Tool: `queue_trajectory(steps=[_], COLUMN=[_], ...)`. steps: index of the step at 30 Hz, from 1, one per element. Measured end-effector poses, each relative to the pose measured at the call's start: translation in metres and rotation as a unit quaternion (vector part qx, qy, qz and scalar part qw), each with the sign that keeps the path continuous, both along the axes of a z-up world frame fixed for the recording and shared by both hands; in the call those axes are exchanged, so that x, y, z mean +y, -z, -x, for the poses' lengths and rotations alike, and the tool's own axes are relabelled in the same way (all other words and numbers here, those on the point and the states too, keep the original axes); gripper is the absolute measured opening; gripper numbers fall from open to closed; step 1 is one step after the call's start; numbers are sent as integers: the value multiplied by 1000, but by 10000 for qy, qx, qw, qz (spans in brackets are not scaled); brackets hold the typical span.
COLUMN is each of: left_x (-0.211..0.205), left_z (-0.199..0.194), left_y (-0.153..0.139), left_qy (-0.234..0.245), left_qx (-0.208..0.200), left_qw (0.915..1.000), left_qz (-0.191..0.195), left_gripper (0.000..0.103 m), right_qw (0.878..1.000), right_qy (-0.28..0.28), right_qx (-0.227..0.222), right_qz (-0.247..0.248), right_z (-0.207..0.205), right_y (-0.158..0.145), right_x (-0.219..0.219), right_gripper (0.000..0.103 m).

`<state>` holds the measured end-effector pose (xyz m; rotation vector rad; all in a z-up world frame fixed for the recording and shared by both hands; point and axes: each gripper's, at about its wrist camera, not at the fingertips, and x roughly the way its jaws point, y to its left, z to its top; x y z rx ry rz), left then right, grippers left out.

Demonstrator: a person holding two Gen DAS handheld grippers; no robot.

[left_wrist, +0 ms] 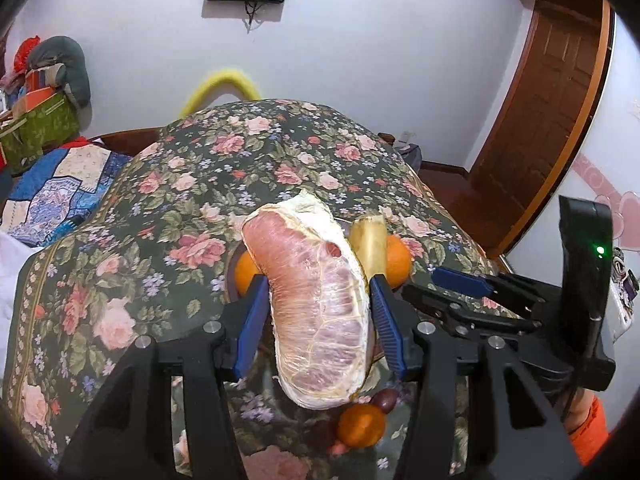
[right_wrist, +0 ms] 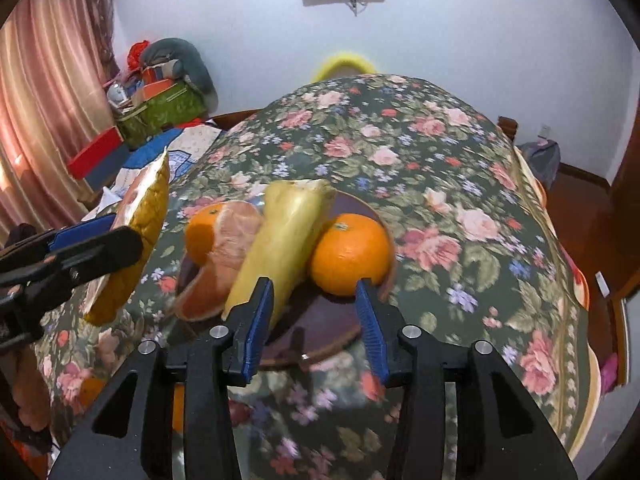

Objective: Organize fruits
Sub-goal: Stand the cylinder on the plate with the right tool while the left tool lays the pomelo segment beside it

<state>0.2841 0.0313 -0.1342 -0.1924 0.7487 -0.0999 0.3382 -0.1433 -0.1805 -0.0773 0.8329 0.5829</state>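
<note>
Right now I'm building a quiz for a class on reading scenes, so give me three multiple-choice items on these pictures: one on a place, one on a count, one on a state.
1. Where does the pale yellow wedge lie?
A. on the floor
B. on the brown plate, between two oranges
C. on the bed

2. How many whole oranges sit on that plate?
A. two
B. four
C. none

3. What is the left claw doing?
A. hanging open over bare cloth
B. clamped on an orange
C. shut on the peeled pomelo piece

Answers:
1 B: in the right wrist view the wedge leans on the plate between the left orange and the right orange.
2 A: only those two whole oranges show on the plate.
3 C: in the left wrist view both blue pads press the piece's sides and it hangs above the flowered cloth.
</note>
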Motion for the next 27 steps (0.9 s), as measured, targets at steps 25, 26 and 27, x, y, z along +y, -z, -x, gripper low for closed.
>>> queue_trajectory(steps=[25, 26, 27], left_x=[-35, -34, -33], left_z=[-41, -37, -33], left_y=[18, 15, 12], left_qy=[266, 264, 260], left_qx=[453, 434, 409], left_qw=[9981, 9982, 9983], left_qz=[-334, -330, -316], left_gripper=[55, 55, 55], right_qw=[9992, 9992, 9992], right_qy=[141, 138, 137], right_qx=[176, 168, 158], right_qz=[-336, -331, -327], right_z=[8, 11, 13], right_y=[6, 5, 4], right_x=[-36, -36, -36], right_gripper=[42, 42, 42])
